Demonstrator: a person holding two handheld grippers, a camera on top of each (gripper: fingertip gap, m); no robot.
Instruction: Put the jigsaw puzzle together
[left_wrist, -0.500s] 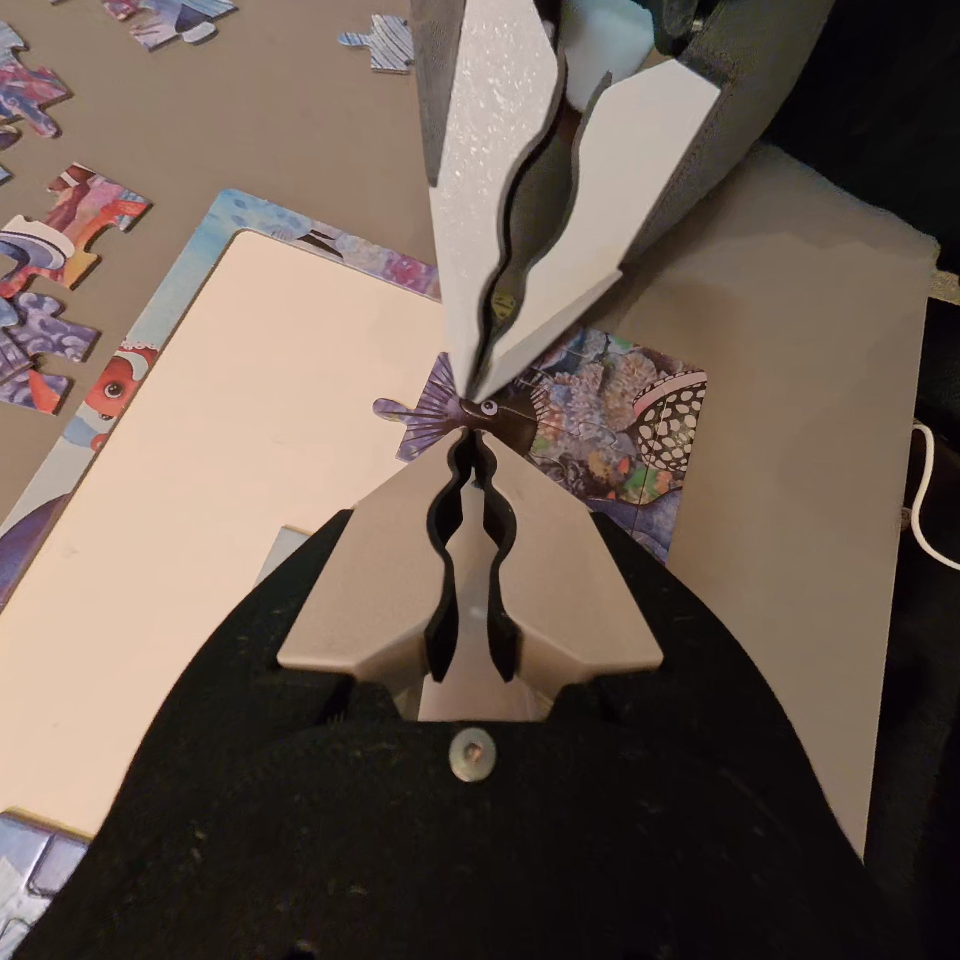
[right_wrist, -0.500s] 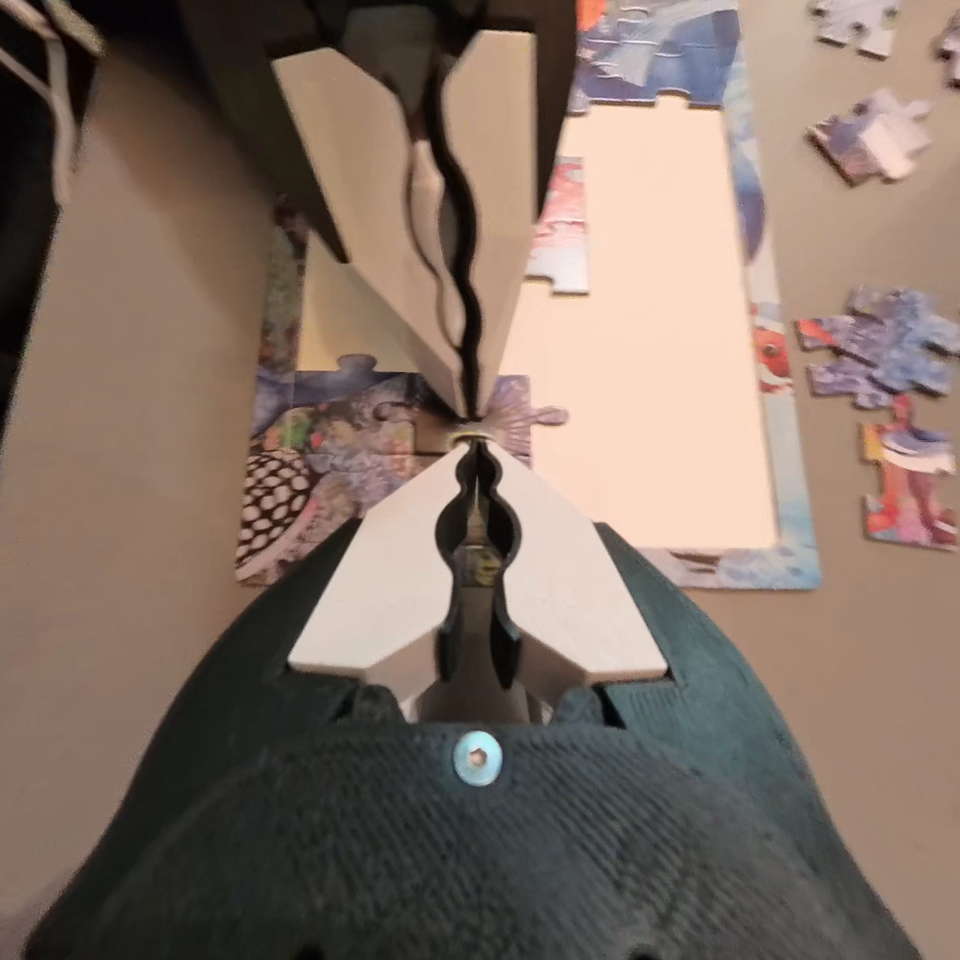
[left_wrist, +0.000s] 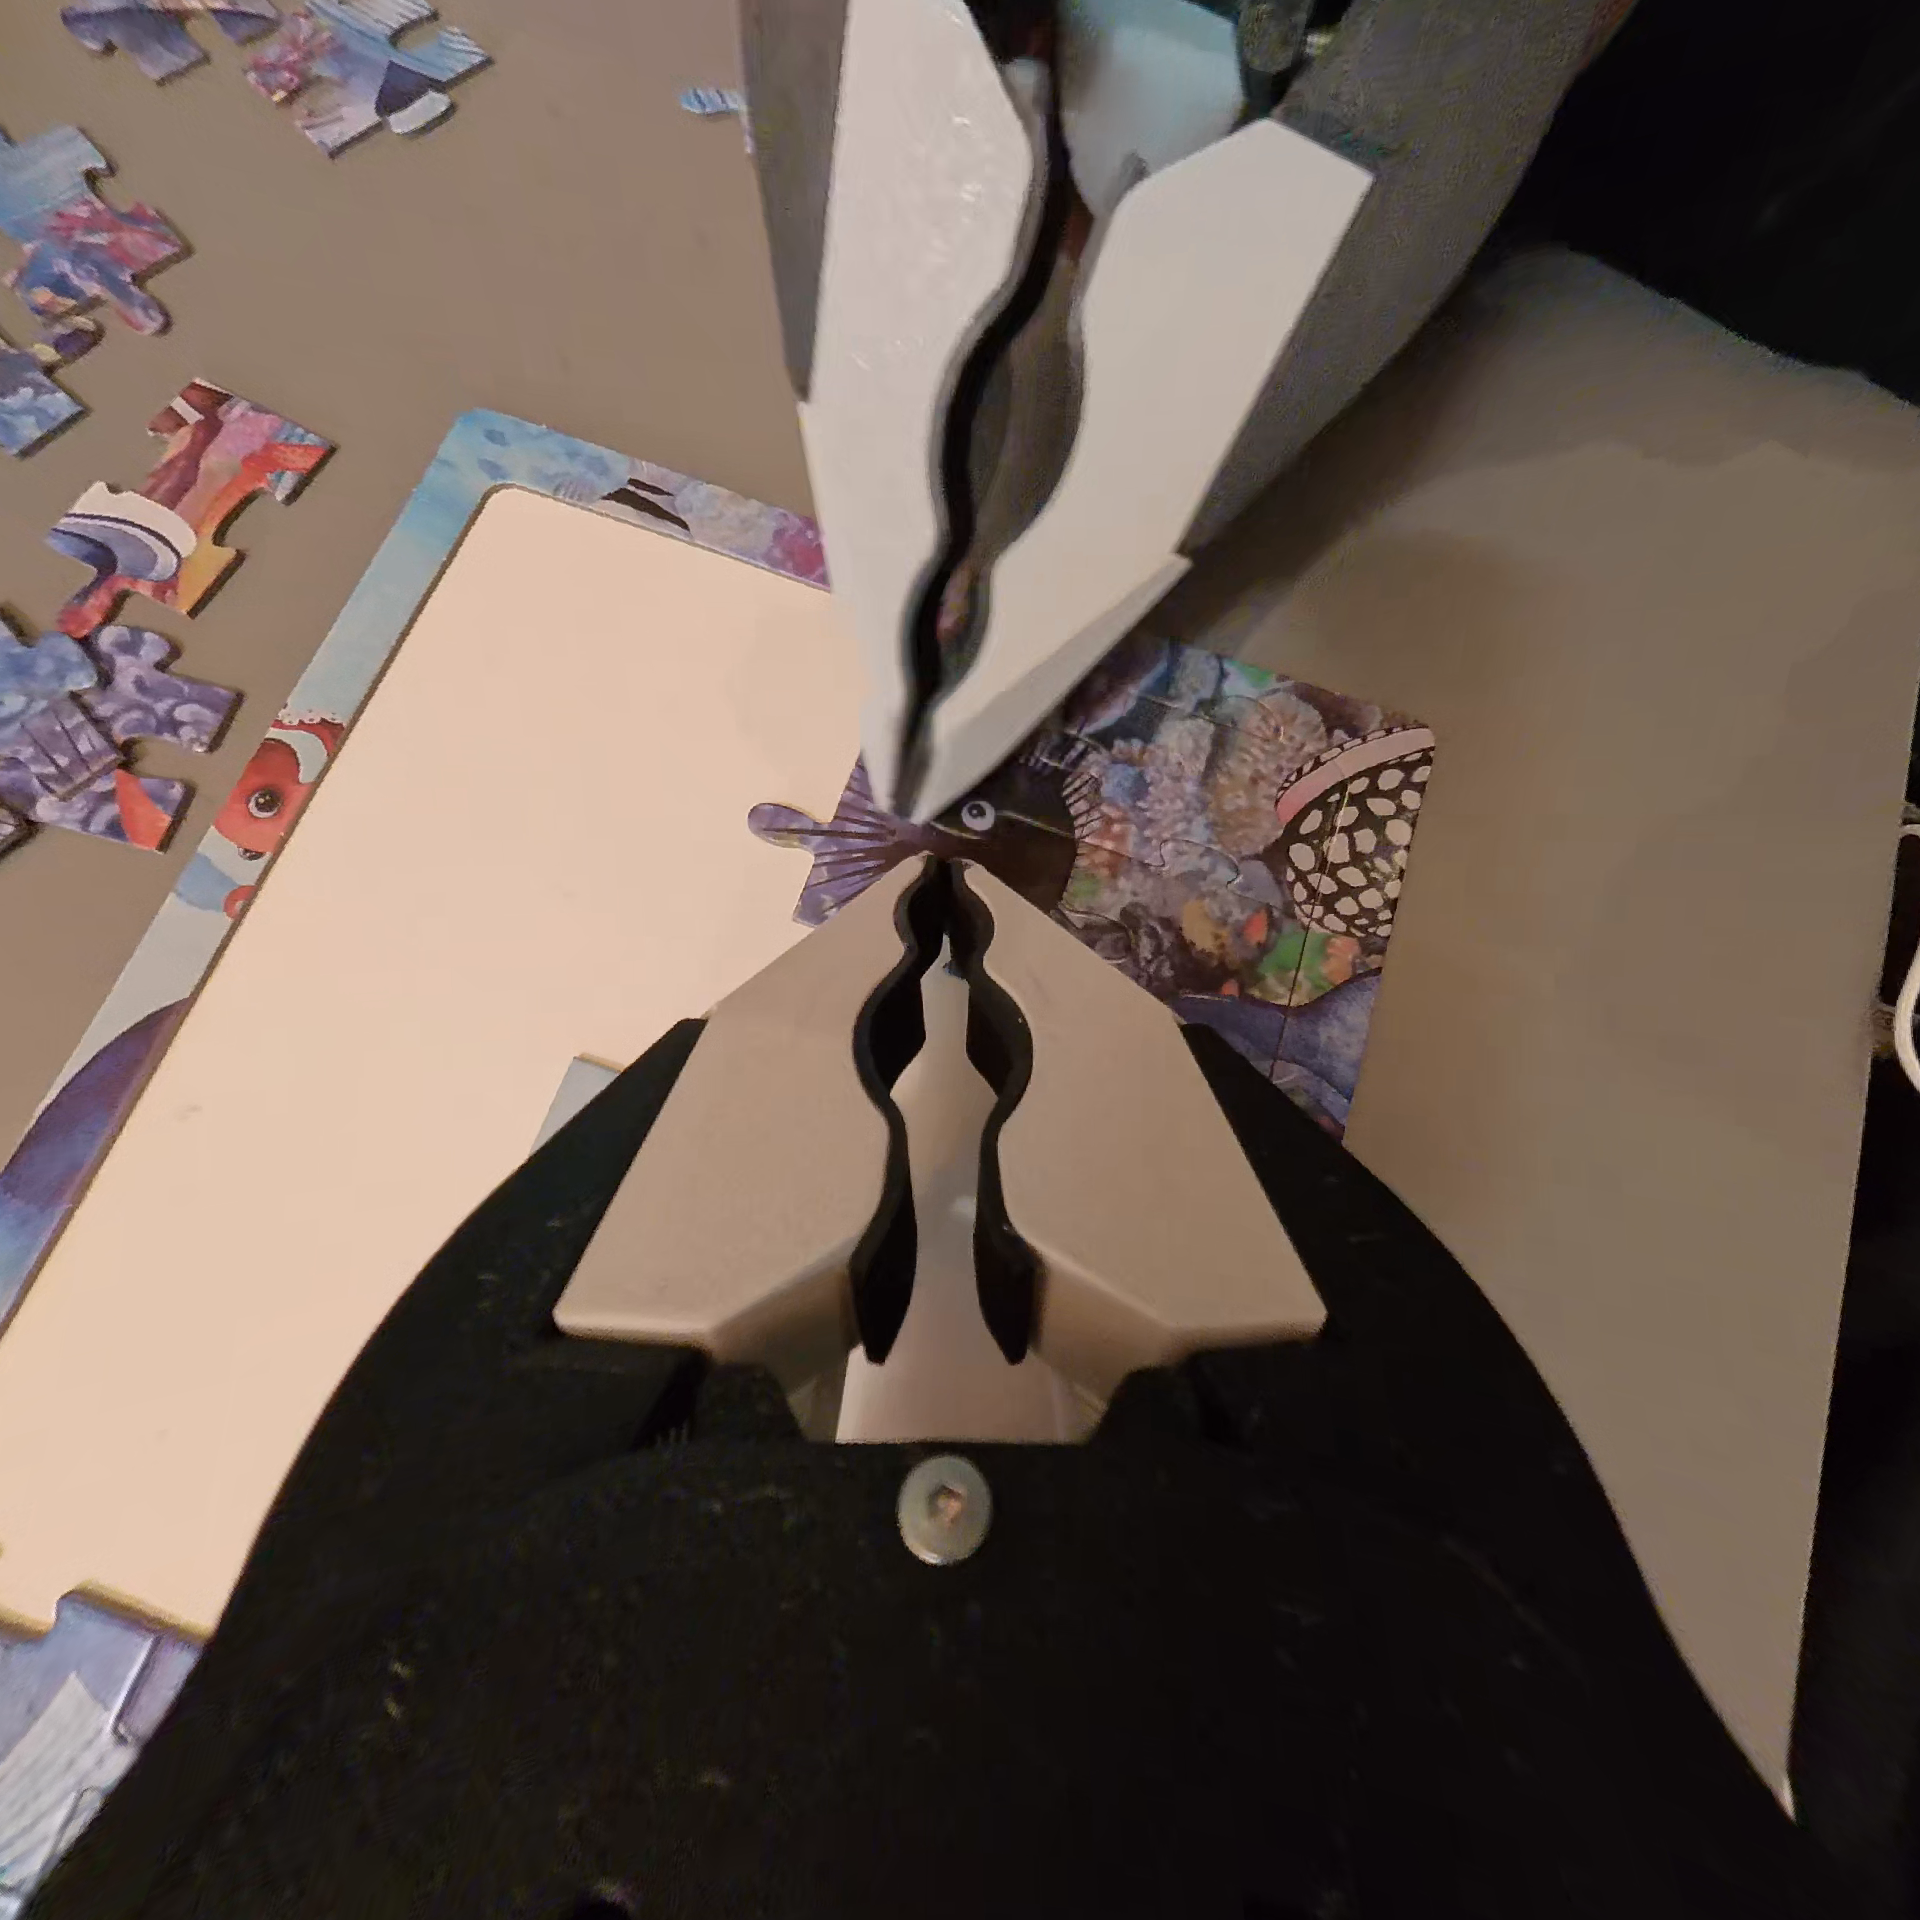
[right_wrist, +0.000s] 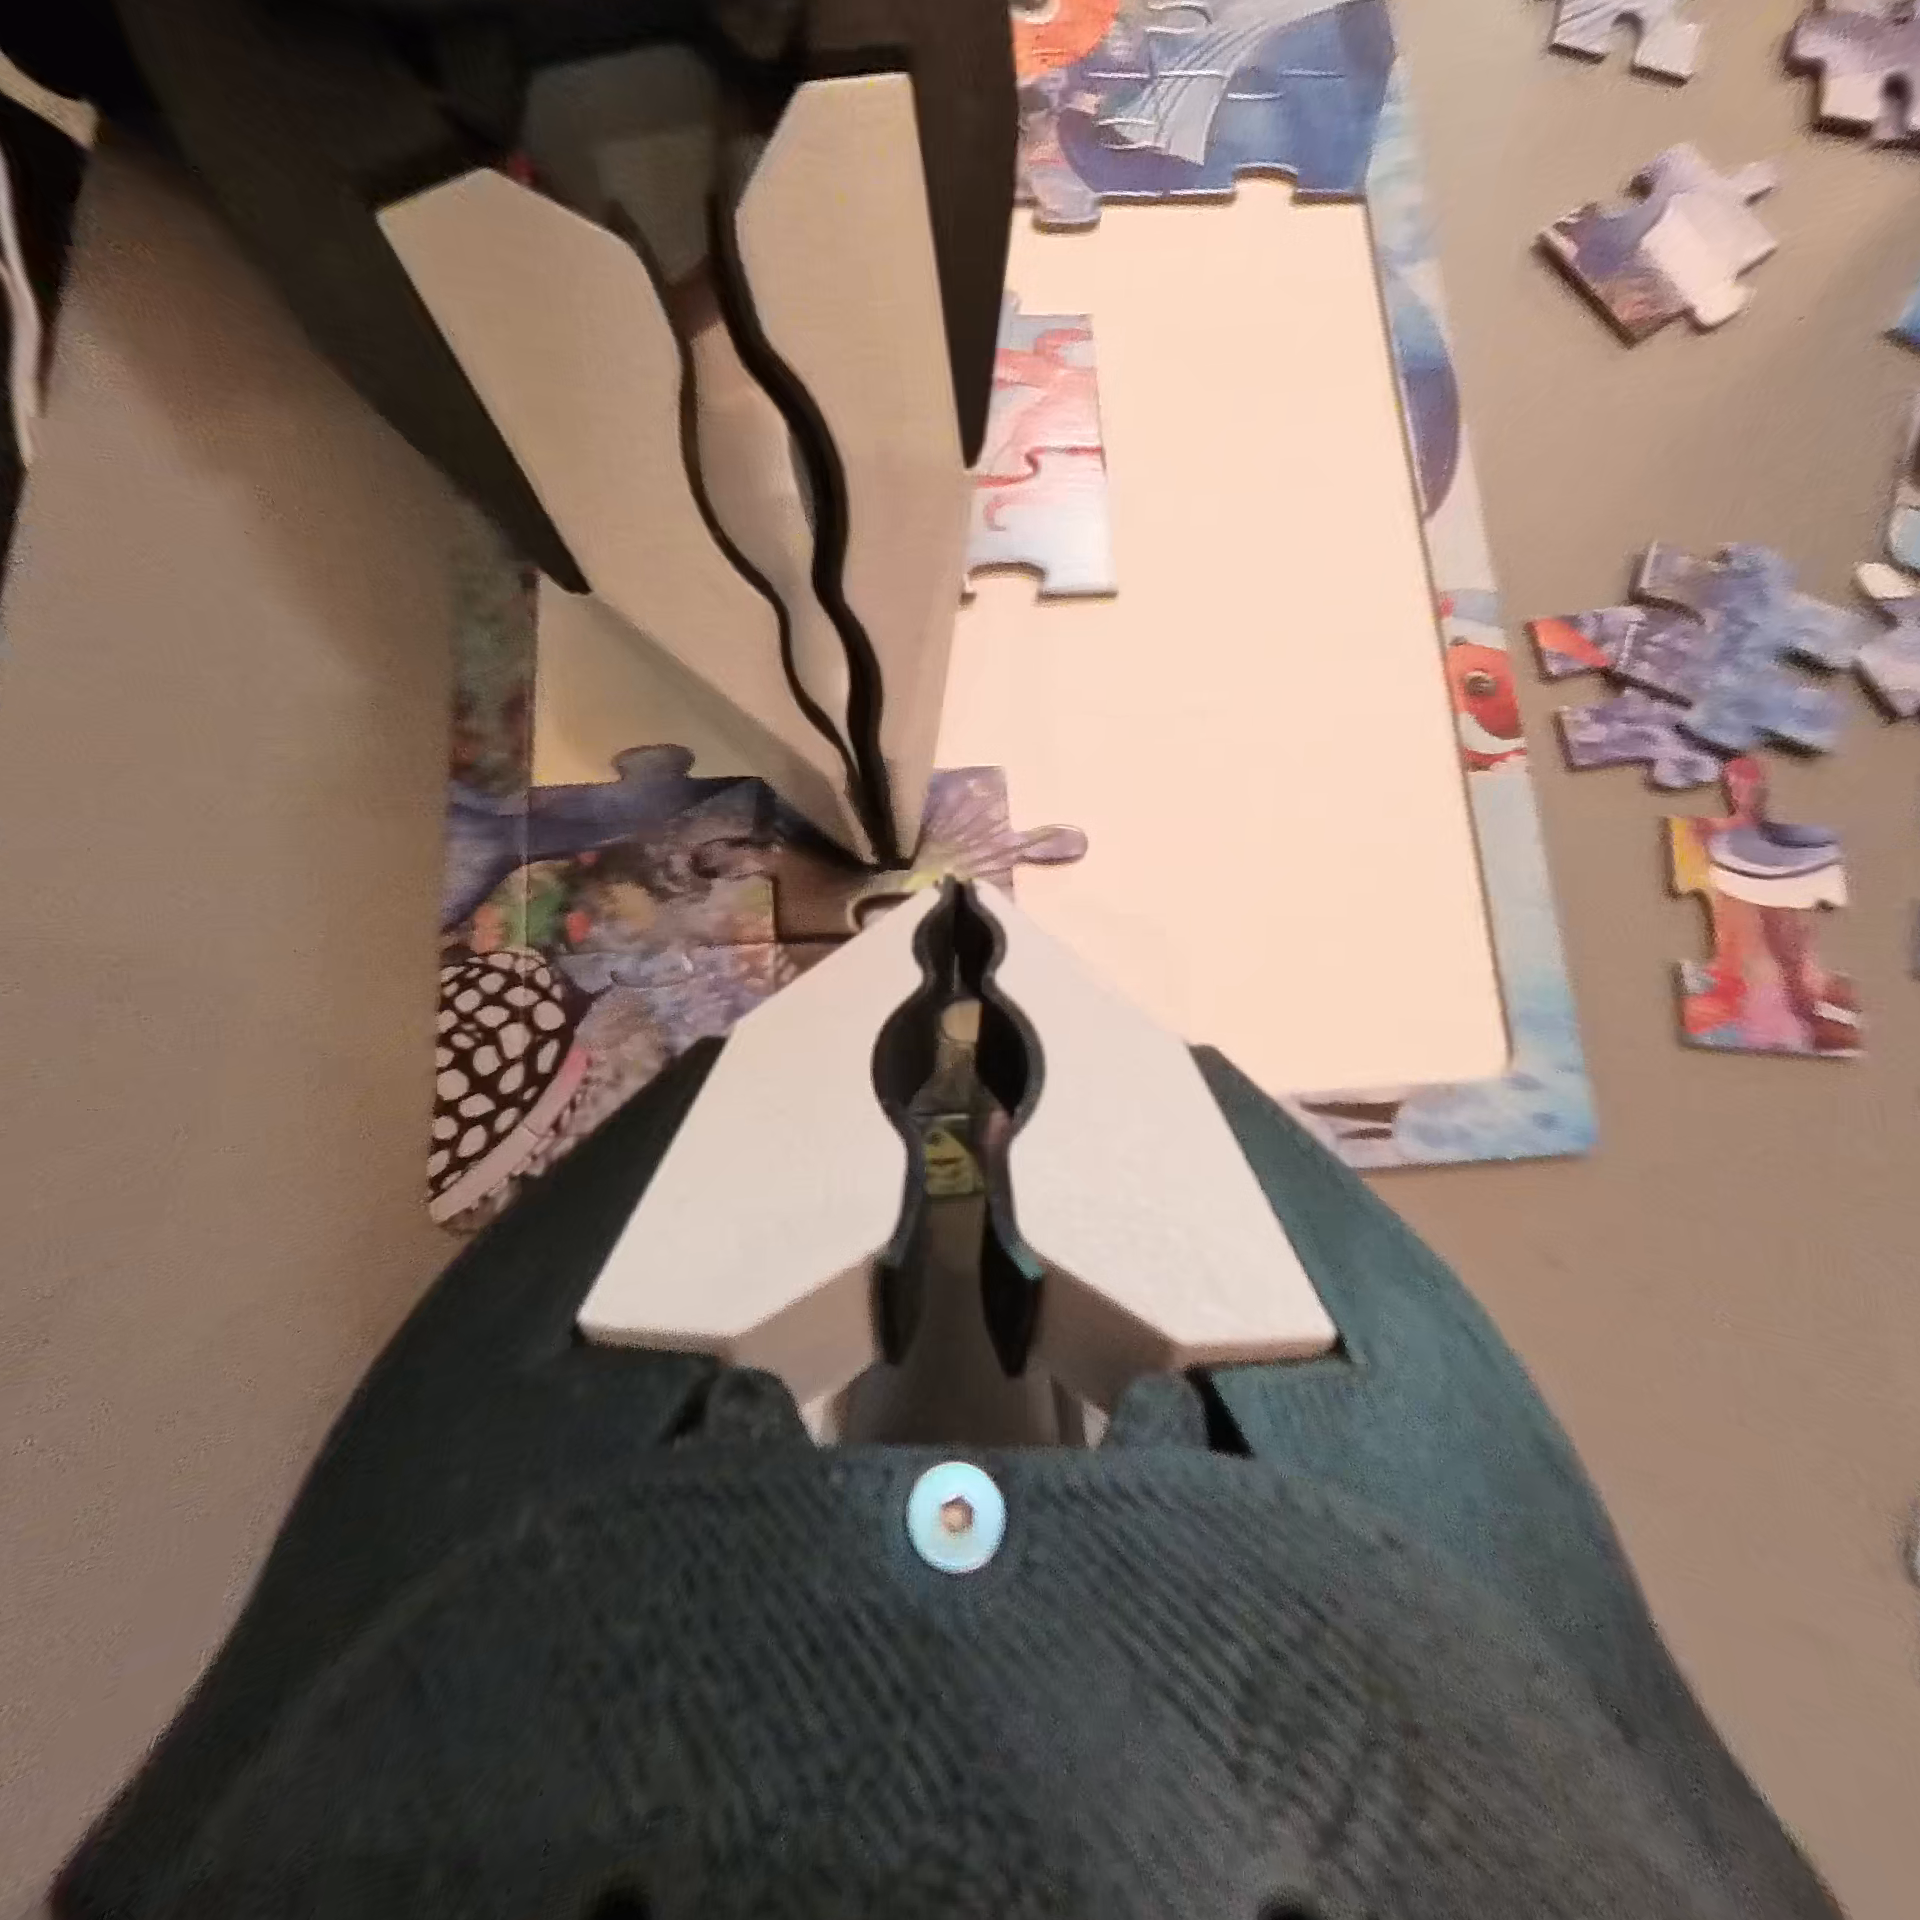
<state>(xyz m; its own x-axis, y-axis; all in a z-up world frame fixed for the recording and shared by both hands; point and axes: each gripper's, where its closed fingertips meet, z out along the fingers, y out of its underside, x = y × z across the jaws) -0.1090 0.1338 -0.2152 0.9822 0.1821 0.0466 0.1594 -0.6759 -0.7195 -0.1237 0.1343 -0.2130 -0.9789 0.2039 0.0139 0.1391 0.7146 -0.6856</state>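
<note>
Tan desk (left_wrist: 582, 312) under warm light, dark at the far edge.

Left claw (left_wrist: 943, 871): fingers pressed together, nothing between them, tips down on the dark fish piece (left_wrist: 1023, 836) in the puzzle's corner. Right claw (left_wrist: 914, 800) comes in from the opposite side, also pressed together, tip on the same piece just beside the fish's eye. The two tips nearly meet. In the right wrist view the right claw (right_wrist: 956, 883) meets the left claw (right_wrist: 883, 847) on that piece (right_wrist: 977, 821); whether the tips touch each other I cannot tell.

Fish piece sits joined to a small assembled corner block (left_wrist: 1247, 831), coral and a spotted fish, inside the puzzle tray (left_wrist: 343, 644). Its knob sticks out over the tray's bare cream base. Another assembled patch (right_wrist: 1195, 104) fills the tray's opposite end, and one pink-and-blue piece (right_wrist: 1044, 468) lies along the tray's side.

Loose pieces (left_wrist: 177, 540) are scattered on the desk beside the tray's long edge, some overlapping (right_wrist: 1714, 665).
</note>
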